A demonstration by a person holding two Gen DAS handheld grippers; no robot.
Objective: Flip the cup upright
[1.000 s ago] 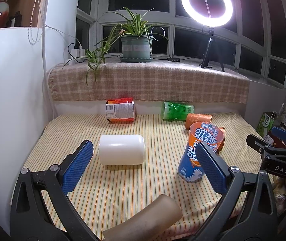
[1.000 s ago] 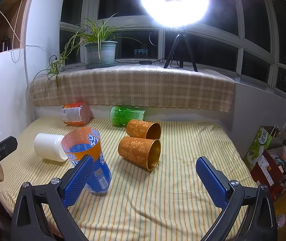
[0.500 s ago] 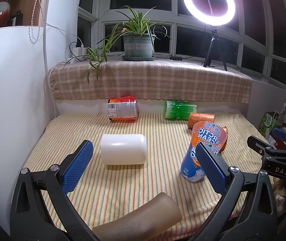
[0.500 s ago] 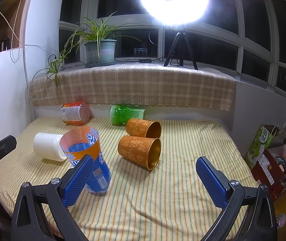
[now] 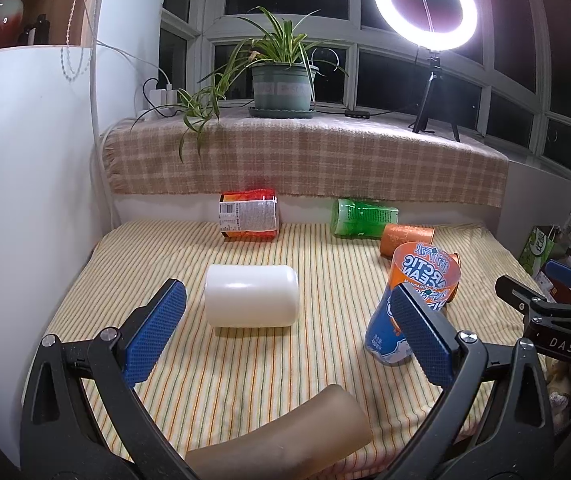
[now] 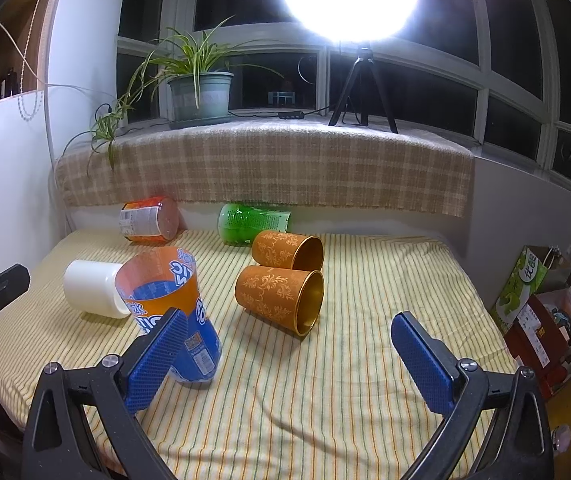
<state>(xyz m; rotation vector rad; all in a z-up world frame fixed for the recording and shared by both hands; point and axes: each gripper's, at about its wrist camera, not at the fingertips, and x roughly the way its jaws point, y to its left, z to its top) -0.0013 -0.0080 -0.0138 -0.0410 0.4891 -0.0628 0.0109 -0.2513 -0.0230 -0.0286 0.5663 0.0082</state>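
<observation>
Orange-and-blue plastic identifies the one cup (image 6: 169, 312) that already stands mouth up, at lower left of the right wrist view, leaning slightly. I count that one as done. Still on their sides: the white cup (image 5: 251, 295) at centre of the left wrist view, two patterned orange cups (image 6: 281, 296) at centre of the right view, a green one (image 6: 251, 226) and a red-labelled one (image 6: 147, 222) against the back wall. A brown cylinder (image 5: 281, 436) at the bottom edge is probably another cup; the view is too cropped to confirm. I hold the left gripper (image 5: 285, 336) and right gripper (image 6: 289, 360) with jaws spread wide, both empty.
</observation>
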